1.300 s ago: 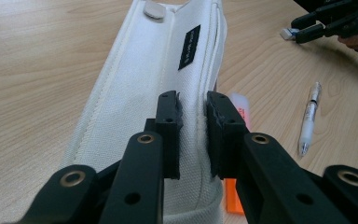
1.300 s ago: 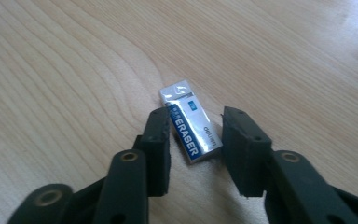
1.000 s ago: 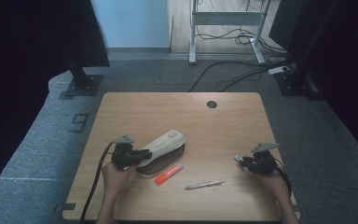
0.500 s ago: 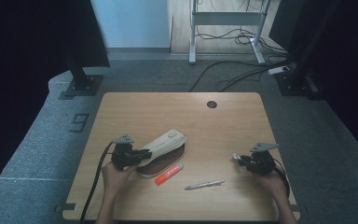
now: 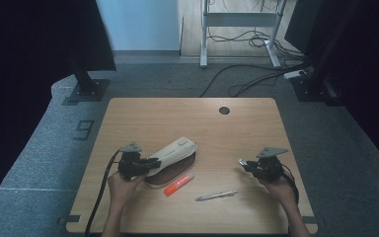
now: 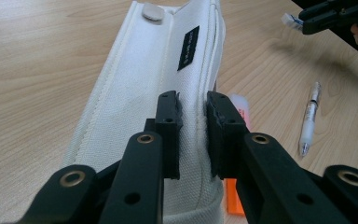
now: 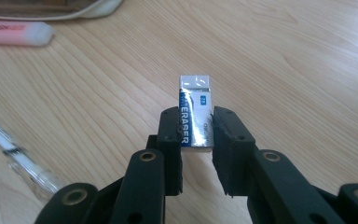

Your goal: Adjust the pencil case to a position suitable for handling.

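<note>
I hold the white pencil case (image 6: 168, 93) by its upper flap in my left claw (image 6: 193, 135), jaws pinched on a fold of fabric; the case lies ahead of that claw on the table (image 5: 143, 118). My right claw (image 7: 196, 140) grips an eraser (image 7: 196, 116) by its sleeve, lifted clear of the wood, well apart from the case. Risks, as I judge them: the eraser juts far past the pads, so a knock on the case rim could twist it loose; the thin fabric fold may slip and let the mouth close; the orange marker (image 5: 179, 183) and pen (image 5: 216, 196), between the claws, could be swept aside
</note>
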Motion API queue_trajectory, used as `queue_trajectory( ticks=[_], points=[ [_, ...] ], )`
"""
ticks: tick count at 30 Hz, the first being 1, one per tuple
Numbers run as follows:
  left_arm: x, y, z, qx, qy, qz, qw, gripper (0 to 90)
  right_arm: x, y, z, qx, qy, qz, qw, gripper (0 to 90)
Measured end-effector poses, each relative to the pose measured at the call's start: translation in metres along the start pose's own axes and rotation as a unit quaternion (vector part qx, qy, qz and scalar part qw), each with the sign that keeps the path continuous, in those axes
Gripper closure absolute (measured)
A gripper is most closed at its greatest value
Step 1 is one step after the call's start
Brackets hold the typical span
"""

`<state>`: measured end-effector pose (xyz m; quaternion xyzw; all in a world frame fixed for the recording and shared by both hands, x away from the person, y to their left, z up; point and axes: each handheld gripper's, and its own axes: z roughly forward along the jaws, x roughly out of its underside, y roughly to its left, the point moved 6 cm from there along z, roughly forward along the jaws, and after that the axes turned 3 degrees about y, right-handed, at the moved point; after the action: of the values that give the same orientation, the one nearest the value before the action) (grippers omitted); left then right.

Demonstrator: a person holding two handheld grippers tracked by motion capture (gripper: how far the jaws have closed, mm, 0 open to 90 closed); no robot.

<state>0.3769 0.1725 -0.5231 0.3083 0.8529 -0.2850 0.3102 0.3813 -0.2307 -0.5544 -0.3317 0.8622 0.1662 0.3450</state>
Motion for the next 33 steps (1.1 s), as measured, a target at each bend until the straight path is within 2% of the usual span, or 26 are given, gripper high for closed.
queue_trajectory(
  ticks=[13, 33],
  points=[
    [0.0, -0.002, 0.001, -0.002, -0.001, 0.005, 1.0, 75.7, -0.021, 0.016, 0.018, -0.019, -0.003, -0.014, 0.9997, 71.7],
    [-0.001, -0.004, 0.0, -0.004, -0.003, 0.007, 1.0, 75.7, -0.051, 0.04, 0.046, -0.034, -0.007, -0.036, 0.9987, 71.8]
  ],
)
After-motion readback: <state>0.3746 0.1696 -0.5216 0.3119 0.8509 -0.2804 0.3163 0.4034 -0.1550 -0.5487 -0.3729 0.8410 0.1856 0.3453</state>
